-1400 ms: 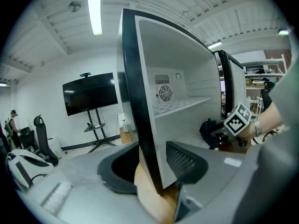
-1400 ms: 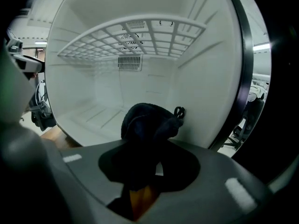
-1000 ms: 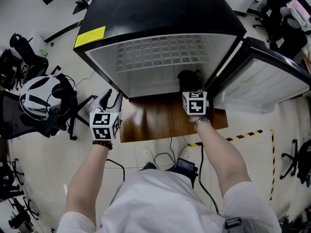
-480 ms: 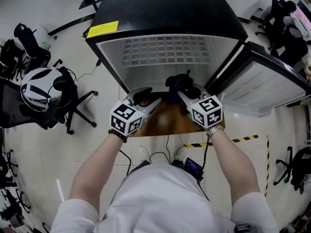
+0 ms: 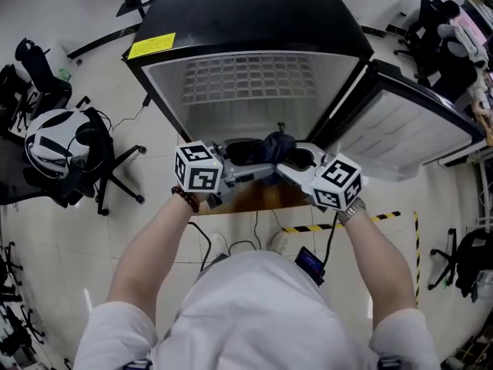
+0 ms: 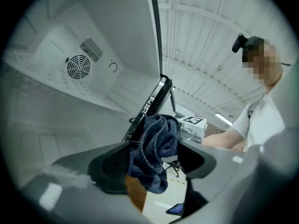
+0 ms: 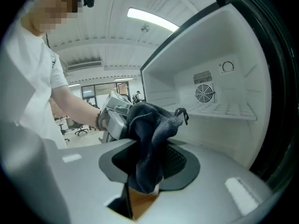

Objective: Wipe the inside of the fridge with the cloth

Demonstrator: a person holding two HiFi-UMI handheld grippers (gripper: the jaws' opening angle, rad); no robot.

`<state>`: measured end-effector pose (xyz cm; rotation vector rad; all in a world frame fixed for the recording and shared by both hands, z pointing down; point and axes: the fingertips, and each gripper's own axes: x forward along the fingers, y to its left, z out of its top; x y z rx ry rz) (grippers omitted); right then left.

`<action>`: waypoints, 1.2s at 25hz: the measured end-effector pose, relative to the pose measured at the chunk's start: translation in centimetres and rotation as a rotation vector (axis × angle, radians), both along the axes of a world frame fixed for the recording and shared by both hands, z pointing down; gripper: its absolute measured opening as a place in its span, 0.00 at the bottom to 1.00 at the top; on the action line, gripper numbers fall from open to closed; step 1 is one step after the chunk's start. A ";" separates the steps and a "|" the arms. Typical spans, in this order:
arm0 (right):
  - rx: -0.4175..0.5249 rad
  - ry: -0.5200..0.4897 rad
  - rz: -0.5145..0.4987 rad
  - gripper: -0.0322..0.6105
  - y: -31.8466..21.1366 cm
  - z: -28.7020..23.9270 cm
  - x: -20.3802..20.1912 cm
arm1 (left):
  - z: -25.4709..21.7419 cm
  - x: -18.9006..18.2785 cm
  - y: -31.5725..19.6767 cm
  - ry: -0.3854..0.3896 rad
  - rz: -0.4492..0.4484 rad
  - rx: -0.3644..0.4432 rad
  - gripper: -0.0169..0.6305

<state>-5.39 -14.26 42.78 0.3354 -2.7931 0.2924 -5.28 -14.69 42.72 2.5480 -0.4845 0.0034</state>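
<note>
A dark blue cloth (image 5: 273, 146) hangs bunched in front of the open black fridge (image 5: 231, 21), between my two grippers, which point at each other. My right gripper (image 5: 291, 159) is shut on the cloth (image 7: 149, 139), with folds spilling over its jaws. My left gripper (image 5: 250, 160) has just been opening its jaws. They stand wide with the cloth (image 6: 156, 148) between them, and the pads do not press on it. The fridge's white inside (image 5: 254, 91) with its wire shelf lies just beyond.
The fridge door (image 5: 400, 137) stands open to the right. A round fan grille (image 6: 78, 66) sits in the back wall. A wooden board (image 5: 262, 199) lies under the fridge. Office chairs and a white and black helmet (image 5: 50, 141) are at left, striped floor tape (image 5: 347, 220) at right.
Both grippers have risen and swung in toward each other in front of the fridge. The right carried the cloth out of the fridge. The left jaws have spread around it.
</note>
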 end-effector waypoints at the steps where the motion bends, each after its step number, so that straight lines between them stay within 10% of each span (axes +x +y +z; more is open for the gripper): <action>1: 0.005 0.008 -0.017 0.24 0.3 -0.2 0.1 | -0.1 0.3 0.3 0.014 0.029 -0.012 0.55; 9: 0.011 0.058 -0.149 0.24 2.4 -0.5 1.0 | -0.7 2.7 2.4 0.091 0.213 -0.096 0.45; 17: -0.015 0.107 -0.213 0.25 2.8 0.0 2.1 | -0.4 3.6 2.1 0.178 0.205 -0.150 0.42; 24: -0.012 0.177 -0.268 0.47 3.5 1.2 2.4 | 0.8 3.8 0.5 0.129 0.096 -0.131 0.29; 30: -0.026 0.136 -0.039 0.47 -0.3 1.8 4.6 | 2.0 3.6 -2.9 -0.028 -0.086 0.000 0.23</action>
